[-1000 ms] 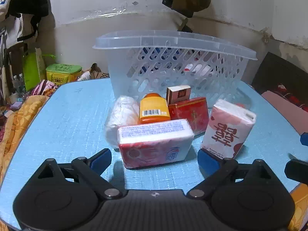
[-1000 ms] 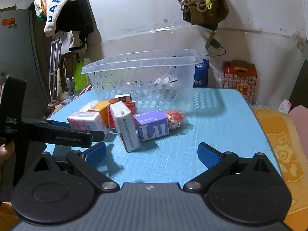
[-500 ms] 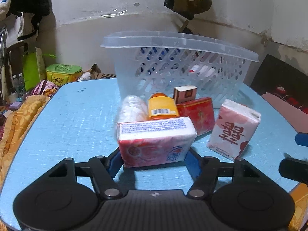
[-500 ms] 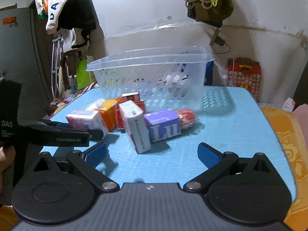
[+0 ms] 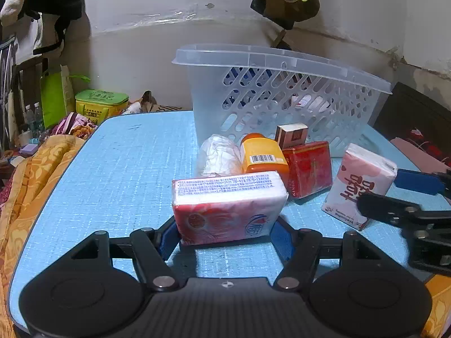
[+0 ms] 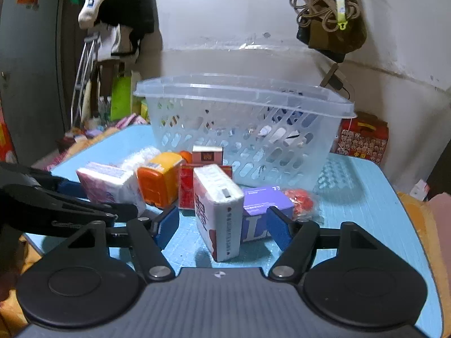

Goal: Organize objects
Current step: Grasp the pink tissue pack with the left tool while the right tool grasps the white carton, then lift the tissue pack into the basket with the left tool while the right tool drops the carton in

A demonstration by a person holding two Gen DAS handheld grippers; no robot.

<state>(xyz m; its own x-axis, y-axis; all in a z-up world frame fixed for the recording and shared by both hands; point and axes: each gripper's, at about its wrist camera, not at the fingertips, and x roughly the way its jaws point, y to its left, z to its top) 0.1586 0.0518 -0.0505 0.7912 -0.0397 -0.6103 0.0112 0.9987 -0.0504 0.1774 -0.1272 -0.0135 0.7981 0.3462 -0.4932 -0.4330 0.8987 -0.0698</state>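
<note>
A clear plastic basket (image 5: 282,98) stands at the back of the blue table (image 5: 118,169). In front of it lie a red-and-white tissue pack (image 5: 228,205), an orange bottle (image 5: 262,155), a red box (image 5: 308,169), a small carton (image 5: 291,135), a white plastic bundle (image 5: 218,155) and an upright pink tissue pack (image 5: 360,186). My left gripper (image 5: 225,239) is shut on the red-and-white tissue pack. My right gripper (image 6: 222,228) is open, its fingers on either side of the upright pink tissue pack (image 6: 218,211), apart from it. A purple box (image 6: 262,211) lies beside that pack.
A red wrapped item (image 6: 300,200) lies right of the purple box. The basket also shows in the right wrist view (image 6: 245,129). A green-and-yellow tin (image 5: 100,105) and clutter sit beyond the table's left edge. An orange cloth (image 5: 25,186) hangs at the left side.
My left gripper has closed on the red-and-white tissue pack. My right gripper has moved forward around the upright pink tissue pack and narrowed its opening.
</note>
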